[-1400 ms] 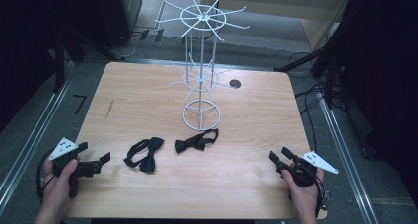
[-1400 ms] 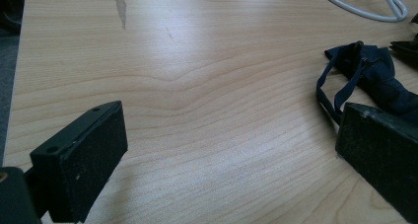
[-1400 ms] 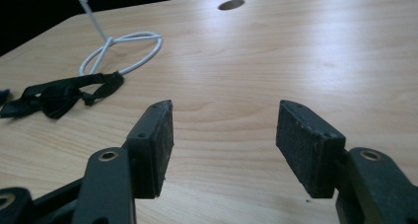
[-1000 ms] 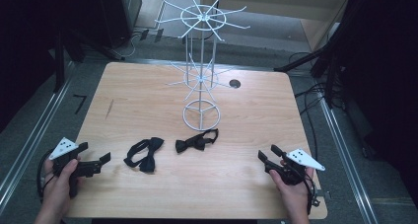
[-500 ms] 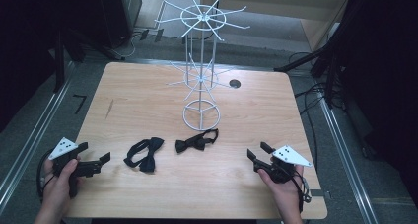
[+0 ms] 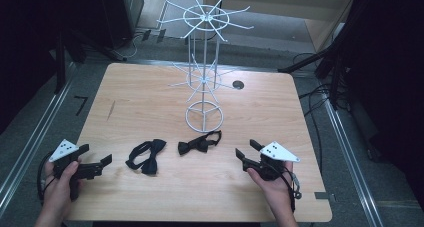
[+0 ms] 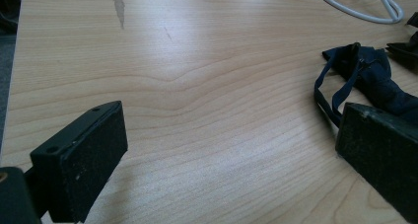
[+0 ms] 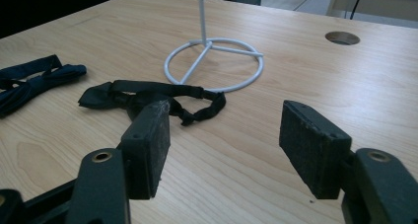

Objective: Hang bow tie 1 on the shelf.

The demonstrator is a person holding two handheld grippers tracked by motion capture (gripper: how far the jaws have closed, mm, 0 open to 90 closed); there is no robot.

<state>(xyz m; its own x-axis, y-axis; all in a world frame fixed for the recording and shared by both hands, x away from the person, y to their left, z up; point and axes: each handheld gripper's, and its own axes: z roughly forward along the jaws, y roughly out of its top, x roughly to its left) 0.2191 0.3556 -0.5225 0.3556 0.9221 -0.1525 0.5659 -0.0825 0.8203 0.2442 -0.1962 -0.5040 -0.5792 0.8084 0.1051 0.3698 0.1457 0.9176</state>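
Two bow ties lie near the table's front. The navy bow tie is on the left and the black bow tie lies just right of it. Behind them stands a white wire stand on its ring base. My left gripper rests open at the front left, pointing at the navy tie, with bare wood between its jaws. To the right of the black tie, my right gripper is open and short of it. Its jaws have just widened a little, with nothing between them.
A round cable hole sits in the wooden table at the back right. The stand's wire arms spread wide above the table's middle. A dark scuff marks the wood at the left. Cables lie on the floor around the table.
My right gripper has slid left along the table's front edge, closer to the black bow tie. The left gripper, both ties and the stand have stayed put.
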